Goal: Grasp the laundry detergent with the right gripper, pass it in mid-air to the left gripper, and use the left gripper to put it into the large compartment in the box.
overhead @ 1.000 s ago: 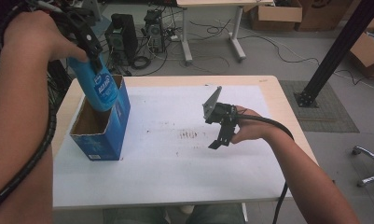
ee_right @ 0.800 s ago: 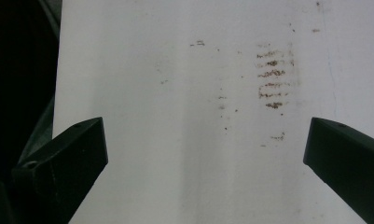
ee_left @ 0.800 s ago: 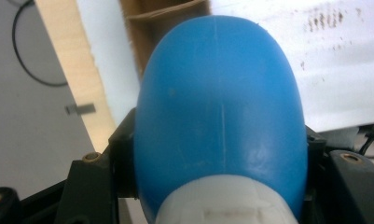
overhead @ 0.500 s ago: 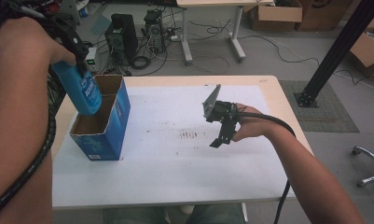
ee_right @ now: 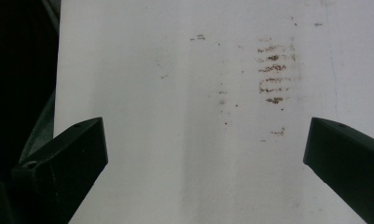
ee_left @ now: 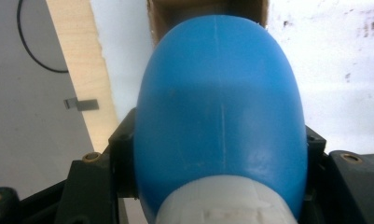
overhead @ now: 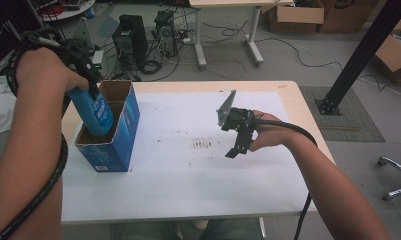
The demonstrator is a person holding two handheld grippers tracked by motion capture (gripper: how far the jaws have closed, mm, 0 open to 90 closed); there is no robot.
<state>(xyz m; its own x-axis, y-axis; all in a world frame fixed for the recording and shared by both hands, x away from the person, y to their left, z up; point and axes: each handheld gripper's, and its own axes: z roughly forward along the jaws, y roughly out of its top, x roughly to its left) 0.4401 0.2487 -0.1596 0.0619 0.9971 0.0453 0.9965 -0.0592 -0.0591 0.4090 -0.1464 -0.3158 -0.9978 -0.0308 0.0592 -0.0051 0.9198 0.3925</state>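
Note:
A blue bottle with a printed label stands partly lowered into the open blue cardboard box at the table's left. My left gripper is shut on the bottle near its white cap; in the left gripper view the bottle bulges between the black jaws, with the box mouth beyond it. My right gripper hovers over the middle-right of the white table top, jaws wide apart and pointing down, nothing between them. The right gripper view has its fingers framing bare stained white surface.
The white sheet covers a light wooden table. Brown smudges mark its middle. Beyond the far edge are computer towers, cables, another table's legs and cardboard boxes. A black post stands at right.
My left gripper has lifted the blue bottle up and to the left, then lowered it back down into the box. The right gripper has barely moved.

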